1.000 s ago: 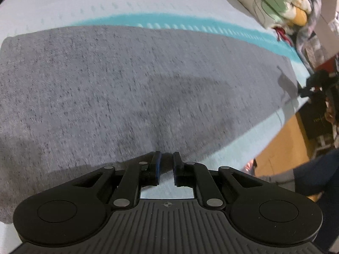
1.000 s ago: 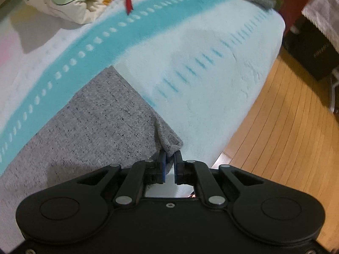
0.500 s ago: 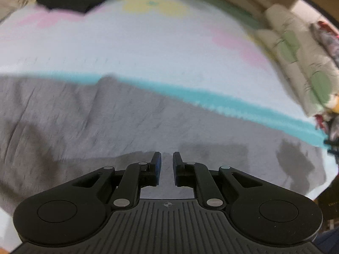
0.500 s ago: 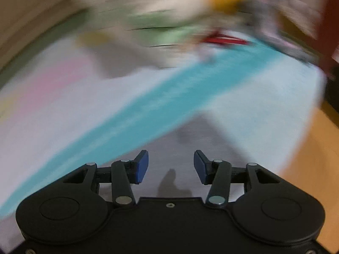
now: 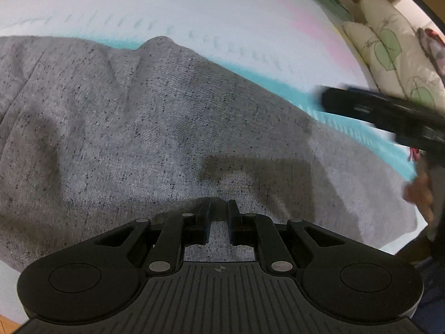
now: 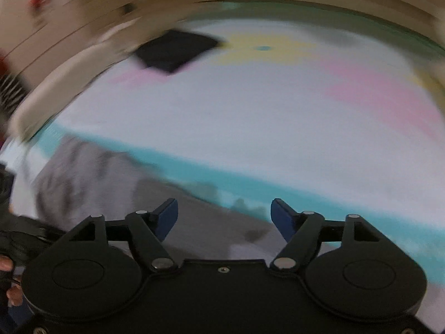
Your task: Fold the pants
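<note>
**Speckled knit, matt plastic, soft bedding**

The pants [image 5: 144, 128] are grey heathered cloth, a fine twill-like knit flecked with dark specks, matt and softly creased. The bed cover [image 5: 194, 11] beneath looks like a soft matt fabric, pale with turquoise, pink and yellow print. The left gripper [image 5: 219, 208] is matt black plastic with a ribbed body and small shiny metal pivot pins. The right gripper [image 6: 224, 217] has the same matt black plastic, with smooth blue finger pads [image 6: 167, 218]. The pillows [image 5: 389, 47] wear a slightly glossy printed cloth.
</note>
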